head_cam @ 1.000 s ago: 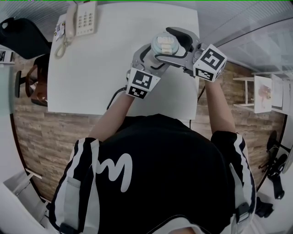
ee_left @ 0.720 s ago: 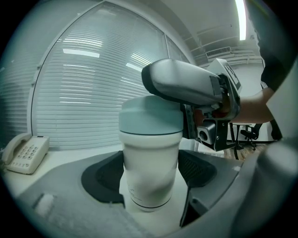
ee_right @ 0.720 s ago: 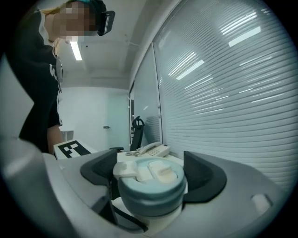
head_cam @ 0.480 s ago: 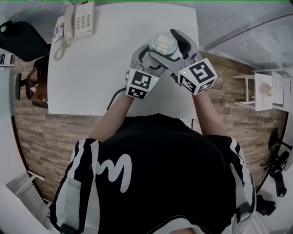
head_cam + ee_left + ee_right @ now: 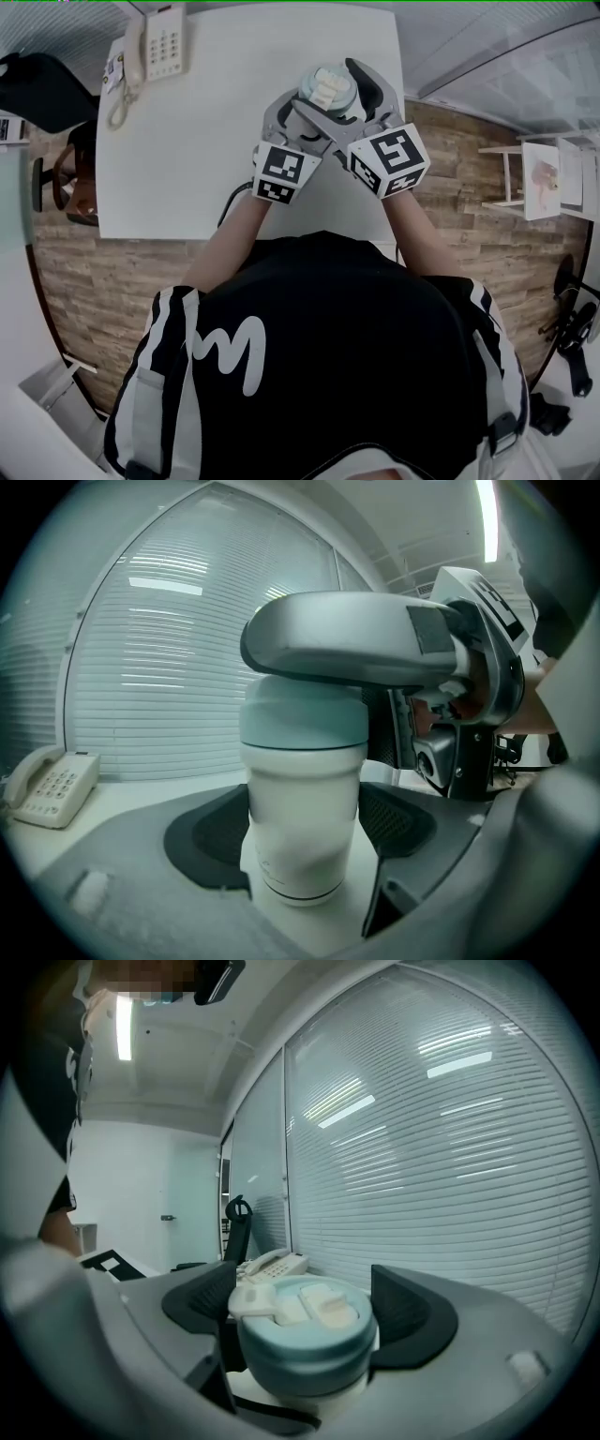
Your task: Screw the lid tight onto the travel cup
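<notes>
Head view looks steeply down on a white table (image 5: 216, 141), where the travel cup (image 5: 325, 89) stands upright near the far right corner, with both tongs meeting on it. The left tongs (image 5: 314, 111) reach in from the near left and the right tongs (image 5: 339, 98) from the near right. Each carries a marker cube (image 5: 281, 172) printed with black-and-white square codes, and these hold no readable words.

Left gripper view shows the left tongs (image 5: 302, 836) clenched on the cup's white body (image 5: 302, 799), a dark pad pressed against each side below the pale blue-green lid (image 5: 302, 714). Faint print low on the body is too dim to read. One grey arm of the right tongs (image 5: 356, 653) lies across the top of the lid.

Right gripper view shows the right tongs (image 5: 305, 1321) grasping the lid (image 5: 305, 1344) by its rim, a pad against each side. The lid sits on the cup, and its cream flip tab (image 5: 309, 1305) faces up.

A cream telephone (image 5: 159, 42) lies at the table's far left corner, its keypad digits and the small label beside it too small to read. The person's black shirt (image 5: 309, 356) bears a white wavy mark like a letter M. Closed blinds (image 5: 450, 1147) fill the window behind the table.
</notes>
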Available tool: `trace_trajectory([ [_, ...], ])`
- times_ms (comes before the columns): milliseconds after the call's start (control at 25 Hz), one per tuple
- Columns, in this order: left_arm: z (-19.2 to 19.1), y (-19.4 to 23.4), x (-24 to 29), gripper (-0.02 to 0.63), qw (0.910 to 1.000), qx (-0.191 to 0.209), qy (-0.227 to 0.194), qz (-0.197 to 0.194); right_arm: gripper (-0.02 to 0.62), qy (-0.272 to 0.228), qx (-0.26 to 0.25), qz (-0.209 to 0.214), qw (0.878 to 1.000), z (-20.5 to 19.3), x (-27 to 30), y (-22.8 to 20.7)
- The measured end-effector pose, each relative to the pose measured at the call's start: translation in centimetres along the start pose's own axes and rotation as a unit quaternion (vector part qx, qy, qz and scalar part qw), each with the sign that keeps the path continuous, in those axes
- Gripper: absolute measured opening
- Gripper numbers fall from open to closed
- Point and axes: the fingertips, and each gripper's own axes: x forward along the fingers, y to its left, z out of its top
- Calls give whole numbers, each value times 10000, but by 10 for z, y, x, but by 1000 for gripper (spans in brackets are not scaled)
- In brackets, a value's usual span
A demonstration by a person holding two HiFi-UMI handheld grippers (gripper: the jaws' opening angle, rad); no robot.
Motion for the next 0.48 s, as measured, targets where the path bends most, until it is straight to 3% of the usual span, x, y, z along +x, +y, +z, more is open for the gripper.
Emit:
trace_trajectory([
  [120, 1, 0, 0, 371, 10000, 12, -9, -6, 459, -75, 143, 663, 9977, 8, -3, 4],
  [240, 1, -1, 0, 371, 10000, 14, -32, -25, 473, -84, -148, 1536, 9880, 18, -11, 3],
  [400, 1, -1, 0, 371, 10000, 20, -28, -27, 483, 459, -685, 2894, 9537, 10, -13, 8],
  [480, 1, -2, 0, 371, 10000, 17, -21, -33, 488, 709, -957, 3247, 9383, 0, -12, 10],
])
